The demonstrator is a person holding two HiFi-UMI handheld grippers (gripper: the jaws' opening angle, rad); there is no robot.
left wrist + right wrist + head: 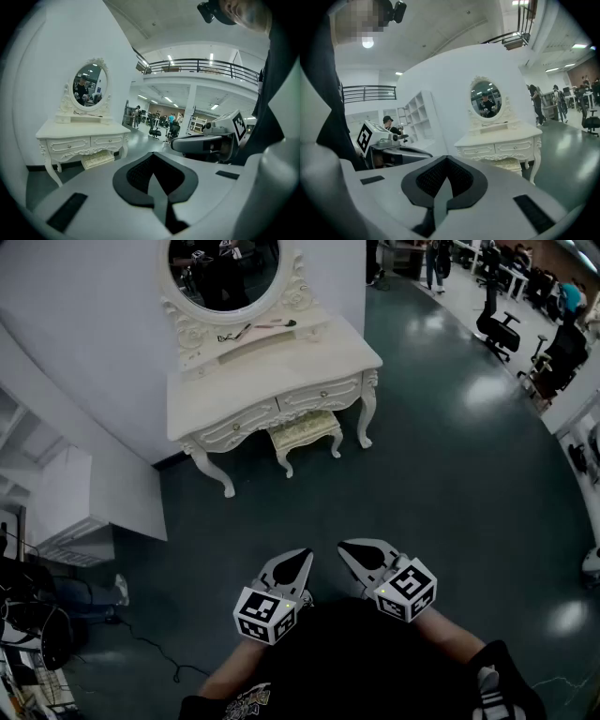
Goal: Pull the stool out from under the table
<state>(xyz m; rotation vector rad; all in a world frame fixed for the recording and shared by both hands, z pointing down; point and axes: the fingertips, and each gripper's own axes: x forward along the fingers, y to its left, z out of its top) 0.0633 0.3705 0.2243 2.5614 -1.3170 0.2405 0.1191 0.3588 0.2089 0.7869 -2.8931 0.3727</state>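
**Operator:** Where is the stool?

**Manual:** The table [281, 381] stands against the wall. The stool [305, 430] is tucked under its front edge, between the legs and well apart from you.

**Operator:** And the grippers?

**Manual:** Your left gripper [298, 559] and right gripper [354, 549] are both fully closed and empty. You hold them near your body because the stool is not yet within reach. Approach first, then open the jaws.

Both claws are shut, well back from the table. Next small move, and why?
Likely step closer to the dressing table: the stool sits tucked under it, across the floor from the left claw and right claw, both shut and empty.
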